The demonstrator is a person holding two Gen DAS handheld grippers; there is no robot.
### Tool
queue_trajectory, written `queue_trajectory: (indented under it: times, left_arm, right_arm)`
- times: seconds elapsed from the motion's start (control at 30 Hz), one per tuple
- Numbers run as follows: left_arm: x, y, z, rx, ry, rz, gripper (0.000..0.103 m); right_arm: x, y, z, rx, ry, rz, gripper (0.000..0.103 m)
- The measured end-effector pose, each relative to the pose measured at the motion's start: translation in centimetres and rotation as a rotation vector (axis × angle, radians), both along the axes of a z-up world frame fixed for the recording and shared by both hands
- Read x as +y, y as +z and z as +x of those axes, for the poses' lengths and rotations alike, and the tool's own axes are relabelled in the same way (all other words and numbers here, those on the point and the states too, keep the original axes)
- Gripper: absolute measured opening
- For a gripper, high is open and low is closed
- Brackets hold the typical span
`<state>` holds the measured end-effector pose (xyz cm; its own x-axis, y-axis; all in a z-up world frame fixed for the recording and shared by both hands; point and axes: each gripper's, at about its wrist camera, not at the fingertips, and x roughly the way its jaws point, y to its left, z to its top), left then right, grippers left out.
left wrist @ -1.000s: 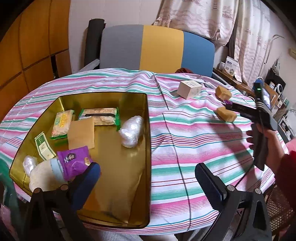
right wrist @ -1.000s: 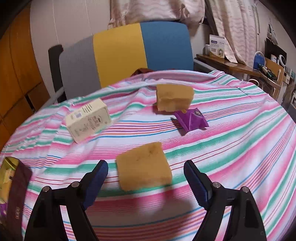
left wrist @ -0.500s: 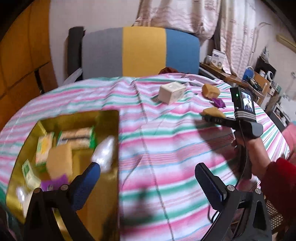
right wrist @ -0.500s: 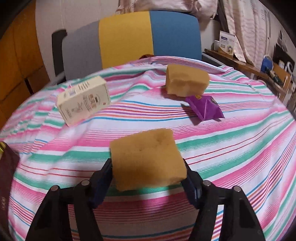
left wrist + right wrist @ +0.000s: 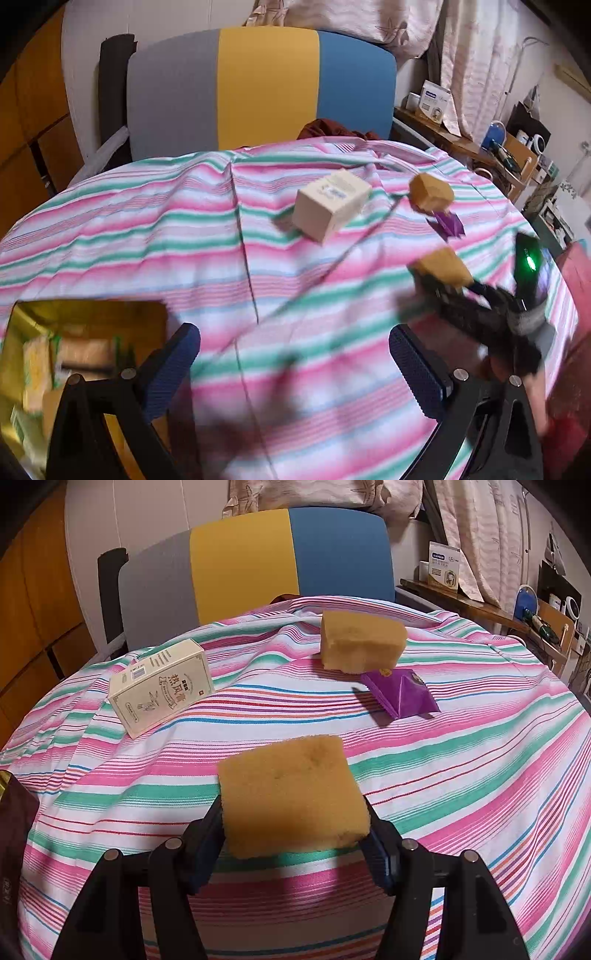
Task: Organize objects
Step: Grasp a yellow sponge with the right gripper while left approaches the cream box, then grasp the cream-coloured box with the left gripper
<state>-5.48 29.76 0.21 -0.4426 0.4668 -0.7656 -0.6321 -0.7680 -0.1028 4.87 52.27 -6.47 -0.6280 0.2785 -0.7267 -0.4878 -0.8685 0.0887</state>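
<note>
Sponge (image 5: 291,794) clenched between right tongs (image 5: 295,834) — left tongs (image 5: 295,365) released, holding nothing.

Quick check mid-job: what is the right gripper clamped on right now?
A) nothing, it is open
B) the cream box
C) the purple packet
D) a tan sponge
D: the right gripper has both fingers pressed against the sides of the near tan sponge, while the cream box and purple packet lie apart on the striped cloth.
</note>
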Motion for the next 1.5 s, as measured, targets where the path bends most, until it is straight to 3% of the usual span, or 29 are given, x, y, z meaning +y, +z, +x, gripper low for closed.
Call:
queue_trajectory:
  times: [0.1,0.2,0.4,0.63,0.83,0.9,0.93,1.03,1.33,1.5]
  left_arm:
    - [2.3,0.0,-1.4,0.057,-0.04,-0.004,0.103]
    - [5.2,-0.6,-3.2,0.05,-0.089,-0.044,0.103]
    - [9.1,-1.6,-6.4,0.115,-0.098,-0.078,0.103]
    - [12.7,-2.8,-9.4,0.1,-0.118,-0.1,0.103]
    - [15.0,-4.6,-9.8,0.087,-0.195,-0.13,0.102]
    - [15.2,-5.2,-10.0,0.05,-0.195,-0.115,0.091]
    - [15.2,-5.4,-10.2,0.019,-0.189,-0.093,0.074]
    - [14.9,-6.4,-10.8,-0.077,-0.15,-0.068,0.054]
    - [11.5,-6.8,-9.1,-0.022,-0.011,-0.011,0.052]
    - [9.6,-6.7,-5.8,0.042,0.02,-0.026,0.051]
  right_arm:
    - [0.0,0.0,0.0,0.006,-0.002,-0.001,0.067]
    - [0.0,-0.1,0.0,0.007,-0.002,0.0,0.067]
    - [0.2,-0.2,0.3,0.027,-0.004,-0.012,0.067]
    - [0.1,-0.3,0.2,0.026,-0.006,-0.001,0.067]
    - [0.1,-0.4,0.2,0.029,-0.006,0.002,0.068]
    - [0.0,-0.4,0.2,0.031,-0.007,0.003,0.068]
    - [0.0,-0.5,0.2,0.032,-0.006,0.003,0.068]
    - [-0.1,-0.5,0.2,0.03,-0.007,0.01,0.068]
    - [-0.3,-0.5,0.1,0.024,-0.012,0.034,0.067]
    - [-0.5,-0.4,0.0,0.017,-0.018,0.05,0.067]
